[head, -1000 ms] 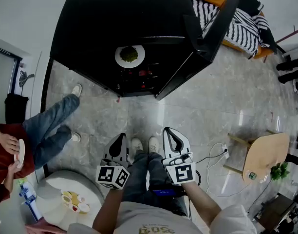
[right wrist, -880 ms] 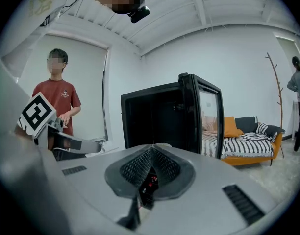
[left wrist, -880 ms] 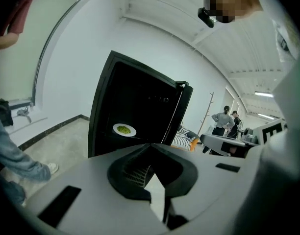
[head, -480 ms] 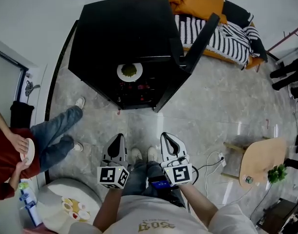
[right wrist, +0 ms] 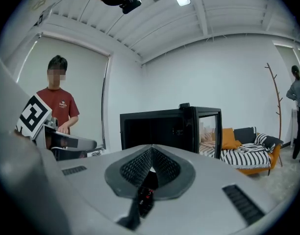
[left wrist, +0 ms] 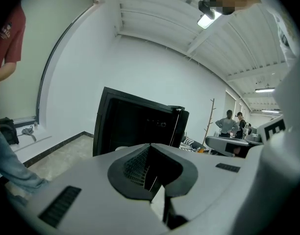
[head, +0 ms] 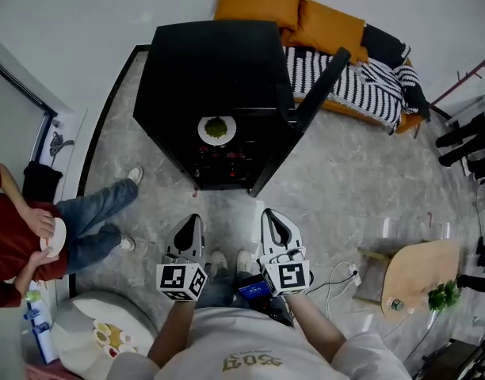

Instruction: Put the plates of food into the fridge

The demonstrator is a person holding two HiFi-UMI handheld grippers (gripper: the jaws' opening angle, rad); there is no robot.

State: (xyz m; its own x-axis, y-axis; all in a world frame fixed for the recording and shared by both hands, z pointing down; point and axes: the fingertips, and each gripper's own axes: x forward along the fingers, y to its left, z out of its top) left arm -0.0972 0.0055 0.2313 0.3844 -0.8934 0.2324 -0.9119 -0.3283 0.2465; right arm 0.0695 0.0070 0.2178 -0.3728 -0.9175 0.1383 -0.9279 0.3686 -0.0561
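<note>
The black fridge (head: 219, 93) stands with its door (head: 314, 85) swung open to the right. Inside on a shelf lies a white plate of green food (head: 217, 129). Both grippers hang low over the floor, well short of the fridge. My left gripper (head: 192, 223) is shut and holds nothing. My right gripper (head: 274, 217) is shut and empty too. In the left gripper view the shut left gripper (left wrist: 149, 150) points at the fridge (left wrist: 135, 126). In the right gripper view the shut right gripper (right wrist: 151, 152) faces the fridge (right wrist: 164, 129).
A person in a red shirt (head: 9, 236) stands at the left with a white plate (head: 58, 237). A round white table (head: 92, 331) with small dishes is at the lower left. A wooden side table (head: 413, 271), a cable and a striped sofa (head: 369, 74) lie to the right.
The fridge now sits smaller and farther off in the head view, as the view has drawn back. Both grippers stay shut and side by side. The person at the left has shifted slightly.
</note>
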